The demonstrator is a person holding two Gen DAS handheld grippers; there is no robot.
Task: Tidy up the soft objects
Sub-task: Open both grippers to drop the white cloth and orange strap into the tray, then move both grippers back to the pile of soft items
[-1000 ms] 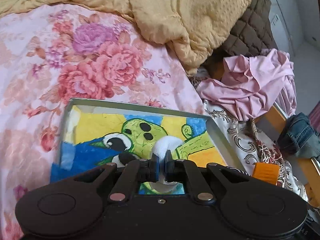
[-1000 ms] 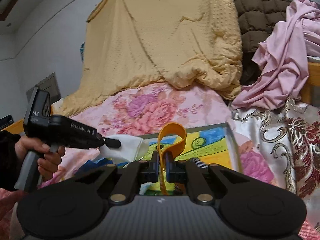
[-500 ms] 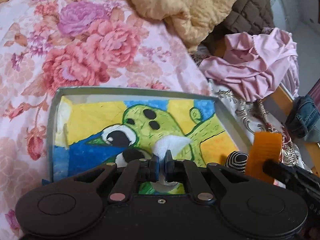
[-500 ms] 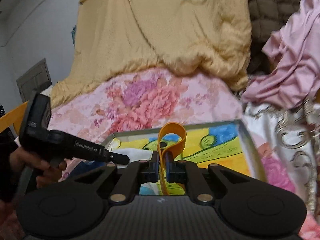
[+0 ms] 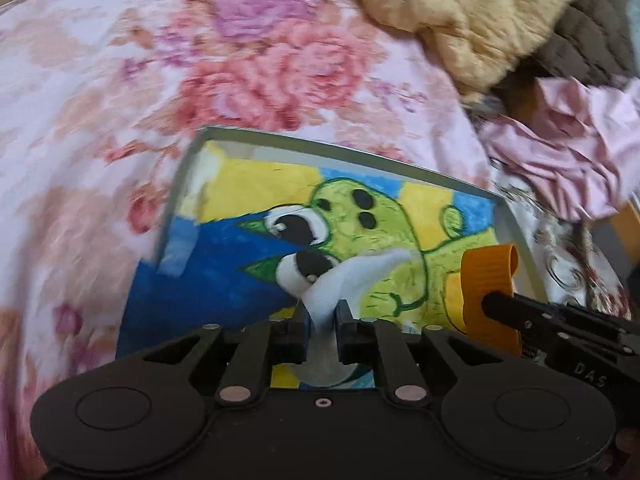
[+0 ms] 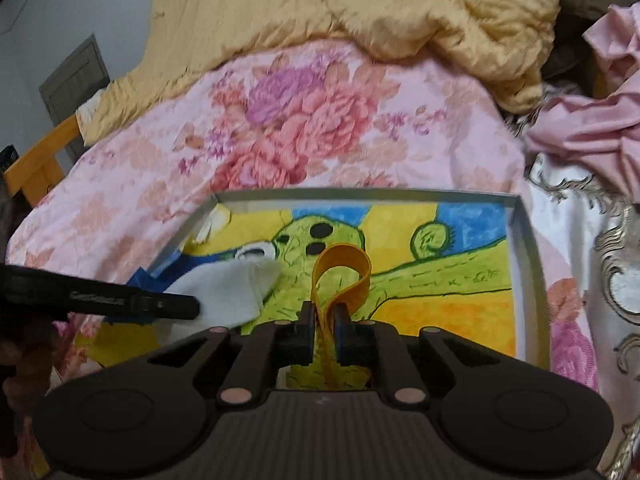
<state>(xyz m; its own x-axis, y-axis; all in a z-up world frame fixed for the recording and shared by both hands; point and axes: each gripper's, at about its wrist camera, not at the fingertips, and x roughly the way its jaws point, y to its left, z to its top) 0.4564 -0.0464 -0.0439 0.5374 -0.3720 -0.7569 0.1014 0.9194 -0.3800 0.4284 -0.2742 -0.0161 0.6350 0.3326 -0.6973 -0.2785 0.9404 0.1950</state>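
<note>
A shallow grey tray (image 5: 188, 176) with a yellow, blue and green cartoon picture inside lies on the floral bedspread; it also shows in the right wrist view (image 6: 524, 232). My left gripper (image 5: 322, 318) is shut on a white cloth (image 5: 352, 276) and holds it over the tray's near part; the cloth also shows in the right wrist view (image 6: 232, 296). My right gripper (image 6: 323, 320) is shut on an orange band (image 6: 340, 268) looped above the tray. The band (image 5: 486, 284) shows at the right of the left wrist view.
A pink floral bedspread (image 6: 320, 120) lies under the tray. A yellow blanket (image 6: 360, 4) is heaped at the back. Pink clothing (image 5: 560, 148) and a brown quilted item (image 5: 584, 44) lie to the right. A wooden bed frame (image 6: 40, 156) is at the left.
Both grippers have moved forward over the tray with their loads. The tray looks larger and closer in both views. The white cloth now trails out longer from the left jaws.
</note>
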